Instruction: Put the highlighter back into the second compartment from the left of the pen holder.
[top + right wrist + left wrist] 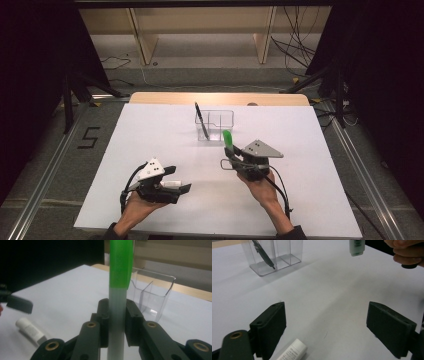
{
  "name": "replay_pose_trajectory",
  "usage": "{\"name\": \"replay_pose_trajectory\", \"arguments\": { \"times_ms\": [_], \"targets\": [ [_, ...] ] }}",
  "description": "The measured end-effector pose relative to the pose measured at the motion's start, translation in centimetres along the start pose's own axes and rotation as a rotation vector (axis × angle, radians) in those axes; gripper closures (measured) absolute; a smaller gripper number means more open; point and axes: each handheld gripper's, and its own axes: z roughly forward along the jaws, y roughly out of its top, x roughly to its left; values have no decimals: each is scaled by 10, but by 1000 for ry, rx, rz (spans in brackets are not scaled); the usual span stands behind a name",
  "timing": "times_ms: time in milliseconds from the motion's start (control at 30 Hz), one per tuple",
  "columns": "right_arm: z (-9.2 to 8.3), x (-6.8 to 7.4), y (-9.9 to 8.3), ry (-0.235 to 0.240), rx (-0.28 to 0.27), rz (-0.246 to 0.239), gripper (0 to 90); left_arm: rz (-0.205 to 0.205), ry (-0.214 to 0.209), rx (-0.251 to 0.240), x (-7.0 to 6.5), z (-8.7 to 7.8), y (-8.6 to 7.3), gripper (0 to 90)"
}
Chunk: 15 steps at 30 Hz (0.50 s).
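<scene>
Mid-transfer: my right gripper (231, 159) is clamped on the green-capped marker (228, 138), held upright at frame centre, just short of the clear organiser (215, 125) already holding a black pen (201, 120). Left gripper (172, 182), jaws wide and holding nothing, straddles the white tube (171, 184) lower left. Next: carry marker over a compartment, lower, release.

My fingers (135, 320) are matt black plastic, clamping a smooth frosted marker (117, 315) with a glossy green cap (120, 262); ahead, the organizer (152, 293) is clear glossy plastic on a matt white surface (62, 290).
</scene>
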Motion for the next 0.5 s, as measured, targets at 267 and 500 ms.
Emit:
{"name": "replay_pose_trajectory", "arguments": {
  "times_ms": [267, 500],
  "targets": [
    [22, -17, 22, -9, -14, 76, 773, 25, 28, 26, 0, 0, -2, 158],
    [41, -25, 39, -26, -14, 90, 772, 30, 48, 39, 1, -1, -6, 158]
  ]
}}
